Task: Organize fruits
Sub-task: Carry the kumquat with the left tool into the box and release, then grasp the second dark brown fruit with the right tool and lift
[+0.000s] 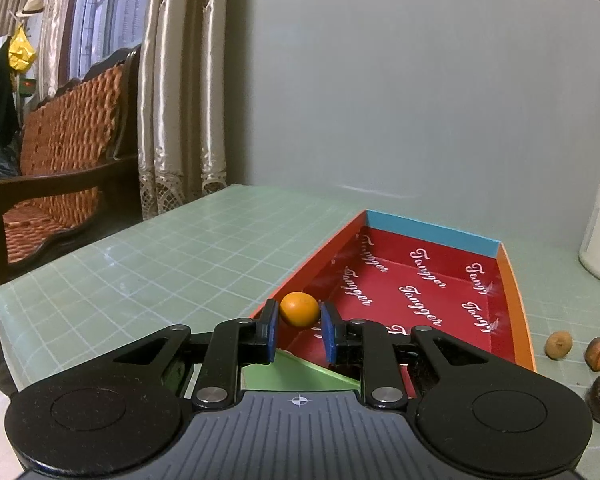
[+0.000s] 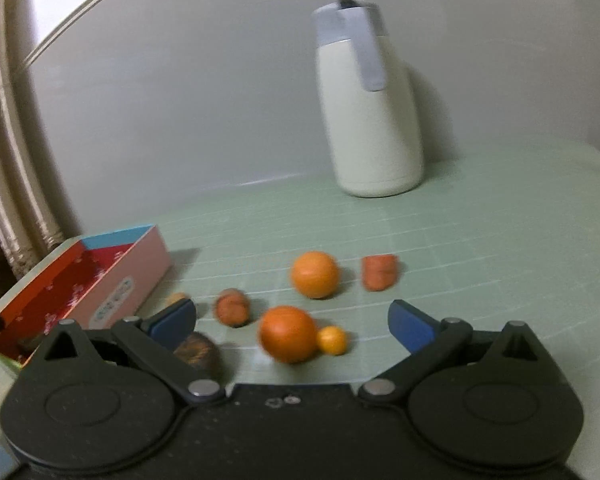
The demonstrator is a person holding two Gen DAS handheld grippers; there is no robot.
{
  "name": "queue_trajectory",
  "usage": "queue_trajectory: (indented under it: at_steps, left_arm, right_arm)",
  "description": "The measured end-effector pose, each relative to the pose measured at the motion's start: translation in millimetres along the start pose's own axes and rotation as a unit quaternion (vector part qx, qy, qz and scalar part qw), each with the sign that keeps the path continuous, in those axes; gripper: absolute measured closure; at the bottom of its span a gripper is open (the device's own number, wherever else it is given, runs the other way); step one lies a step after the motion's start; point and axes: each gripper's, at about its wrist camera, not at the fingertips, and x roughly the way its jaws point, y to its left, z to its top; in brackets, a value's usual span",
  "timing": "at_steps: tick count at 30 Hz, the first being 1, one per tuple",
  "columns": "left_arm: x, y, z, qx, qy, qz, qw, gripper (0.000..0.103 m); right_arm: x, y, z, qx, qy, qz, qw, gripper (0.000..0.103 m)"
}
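Both blue pads of the left gripper [image 1: 299,330] sit close on each side of a small orange fruit [image 1: 299,309], and they look like they are pinching it. That little fruit hangs just over the near left corner of the red box [image 1: 420,280]. The box has an orange rim, a blue far wall and white curly words printed all over its inside. No other fruit shows inside the box, but the gripper hides the near end.

Right gripper [image 2: 292,322] has its jaws wide apart with nothing between the pads. It hovers low over the green mat [image 2: 480,240], pointing at the loose fruit. Just ahead of it lies a big orange [image 2: 287,334] with a tiny orange fruit [image 2: 332,340] touching its side. A second orange [image 2: 314,275] sits farther back. Two reddish lumps [image 2: 232,307] and [image 2: 380,272] are too blurry to name. A dark brown lump [image 2: 198,350] is half hidden behind the right gripper's finger.

A white jug [image 2: 374,120] with a grey lid stands near the wall. In the left view, it is cut off at the edge.
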Motion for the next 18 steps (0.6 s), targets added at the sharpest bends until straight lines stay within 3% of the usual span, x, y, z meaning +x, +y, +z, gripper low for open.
queue_trajectory:
  at_steps: [7, 9, 12, 18]
  left_arm:
    - [-2.3, 4.7, 0.9, -0.003, 0.001, -0.016, 0.9999, 0.076]
    - [-4.0, 4.1, 1.0, -0.005, -0.001, -0.028, 0.9996, 0.057]
    - [-12.7, -0.9, -0.3, 0.003, -0.021, -0.013, 0.9997, 0.029]
    - [-19.4, -3.3, -0.4, 0.012, -0.022, -0.019, 0.9995, 0.028]
  right_arm:
    - [9.1, 33.0, -7.3, -0.048, 0.009, 0.027, 0.998, 0.000]
    - [10.9, 40.5, -8.1, -0.058, 0.009, 0.033, 0.998, 0.000]
    - [15.3, 45.9, -7.8, -0.065, 0.017, 0.034, 0.997, 0.000]
    - [19.3, 50.4, -9.2, -0.070, 0.021, 0.036, 0.997, 0.002]
